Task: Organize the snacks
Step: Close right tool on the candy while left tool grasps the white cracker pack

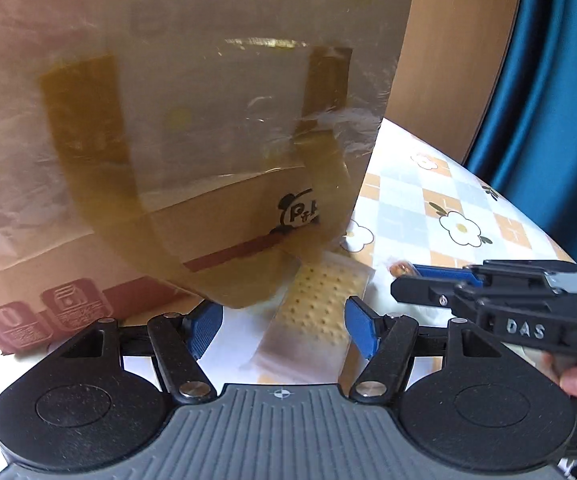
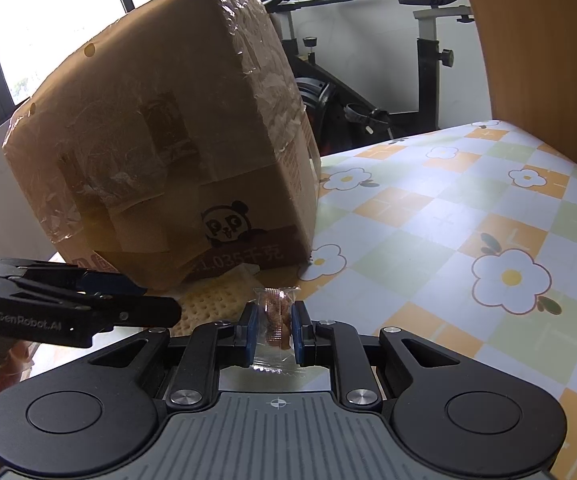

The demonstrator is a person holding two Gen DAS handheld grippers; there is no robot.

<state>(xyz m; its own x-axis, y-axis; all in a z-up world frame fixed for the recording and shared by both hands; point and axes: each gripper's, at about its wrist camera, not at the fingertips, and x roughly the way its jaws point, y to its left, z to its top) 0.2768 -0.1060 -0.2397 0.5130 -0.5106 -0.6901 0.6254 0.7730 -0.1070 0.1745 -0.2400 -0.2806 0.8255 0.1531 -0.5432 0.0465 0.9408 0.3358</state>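
On the flowered table point(image 2: 468, 216), a small wrapped snack point(image 2: 275, 320) is held tight between the blue pads of the right gripper point(image 2: 274, 330).

A big taped cardboard box point(image 2: 160, 140) is tipped up near the table's far edge, and a dotted cracker pack point(image 1: 318, 312) is seen lying flat, partly under the box's low corner. The left gripper point(image 1: 284, 328) is held half open with nothing between its pads, just in front of the cracker pack.
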